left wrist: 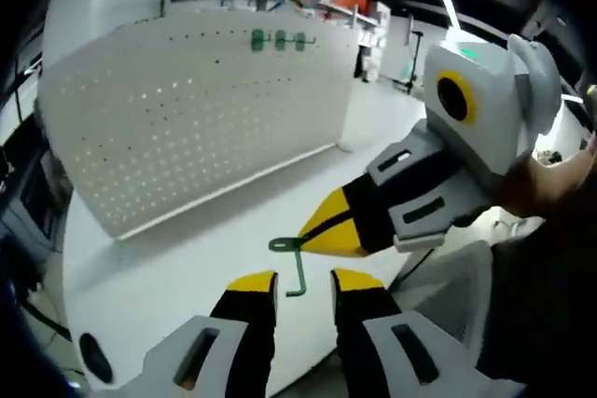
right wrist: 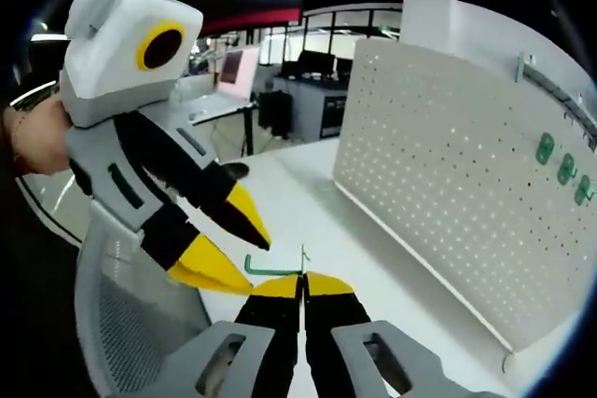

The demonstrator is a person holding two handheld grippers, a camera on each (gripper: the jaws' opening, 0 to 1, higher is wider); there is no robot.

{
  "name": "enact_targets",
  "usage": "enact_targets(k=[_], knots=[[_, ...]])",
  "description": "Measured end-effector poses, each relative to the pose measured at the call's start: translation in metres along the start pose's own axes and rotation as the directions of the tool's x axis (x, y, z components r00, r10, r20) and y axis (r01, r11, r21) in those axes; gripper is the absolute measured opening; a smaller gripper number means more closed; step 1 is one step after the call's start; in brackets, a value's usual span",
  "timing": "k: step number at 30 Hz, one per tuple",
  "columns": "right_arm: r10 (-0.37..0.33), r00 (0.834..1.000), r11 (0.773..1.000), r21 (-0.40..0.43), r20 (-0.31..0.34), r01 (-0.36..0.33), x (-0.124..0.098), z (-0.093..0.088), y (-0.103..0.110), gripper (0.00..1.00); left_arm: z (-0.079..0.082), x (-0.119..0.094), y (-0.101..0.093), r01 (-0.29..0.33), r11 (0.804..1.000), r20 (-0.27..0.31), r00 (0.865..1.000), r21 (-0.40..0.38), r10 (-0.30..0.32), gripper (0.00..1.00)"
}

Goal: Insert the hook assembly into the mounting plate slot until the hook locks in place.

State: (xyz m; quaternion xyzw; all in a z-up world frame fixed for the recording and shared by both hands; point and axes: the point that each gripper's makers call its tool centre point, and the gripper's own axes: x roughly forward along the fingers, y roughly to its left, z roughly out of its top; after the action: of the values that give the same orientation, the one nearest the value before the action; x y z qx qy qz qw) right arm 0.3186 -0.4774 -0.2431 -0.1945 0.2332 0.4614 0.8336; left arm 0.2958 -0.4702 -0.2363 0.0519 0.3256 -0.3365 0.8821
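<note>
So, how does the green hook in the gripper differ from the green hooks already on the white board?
The held hook is a bare bent wire, pinched at the table edge by the right gripper; the board hooks show as small green blocks.
The held hook is alone and loose; the board hooks sit three in a row, high on the pegboard.
All are green.

Green wire hook (left wrist: pixel 291 258): thin bent rod, L-shaped, one leg roughly level, the other turned off at a right angle. Pinched at the tips of the right hand-held gripper (right wrist: pixel 303 279), held above the tabletop (left wrist: pixel 187 267), well apart from the white perforated mounting plate (left wrist: pixel 187 109). The plate stands upright on the tabletop, with three green hooks (left wrist: pixel 278 40) near its top edge.
</note>
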Motion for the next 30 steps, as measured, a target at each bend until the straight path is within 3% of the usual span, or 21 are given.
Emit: enact_targets(k=[3,7,10,17,24,30], knots=[[0.002,1.000,1.000,0.006,-0.001,-0.002,-0.001,0.000,-0.001,0.00,0.000,0.000,-0.002,0.019,0.999,0.018,1.000,-0.045,-0.019,0.45],[0.003,1.000,1.000,0.022,0.000,-0.003,-0.002,0.000,-0.004,0.00,0.000,-0.003,-0.007,0.042,0.998,0.032,0.999,-0.041,-0.041,0.49],[-0.005,1.000,1.000,0.026,0.000,0.005,-0.003,-0.002,-0.008,0.00,0.001,-0.002,-0.008,0.045,0.997,0.041,0.998,-0.066,-0.042,0.66],[-0.032,1.000,0.999,0.039,-0.001,0.032,-0.010,-0.004,-0.025,0.00,0.001,-0.005,-0.008,0.063,0.994,0.067,0.996,-0.085,-0.058,0.78],[-0.075,0.997,0.995,0.074,0.017,0.074,-0.022,-0.003,-0.054,0.00,0.005,-0.015,0.007,0.076,0.985,0.137,0.989,-0.153,-0.055,0.91],[-0.090,0.994,0.988,0.129,0.061,0.082,-0.033,0.001,-0.073,0.00,0.014,-0.028,0.019,0.067,0.984,0.200,0.979,-0.165,-0.033,0.96]])
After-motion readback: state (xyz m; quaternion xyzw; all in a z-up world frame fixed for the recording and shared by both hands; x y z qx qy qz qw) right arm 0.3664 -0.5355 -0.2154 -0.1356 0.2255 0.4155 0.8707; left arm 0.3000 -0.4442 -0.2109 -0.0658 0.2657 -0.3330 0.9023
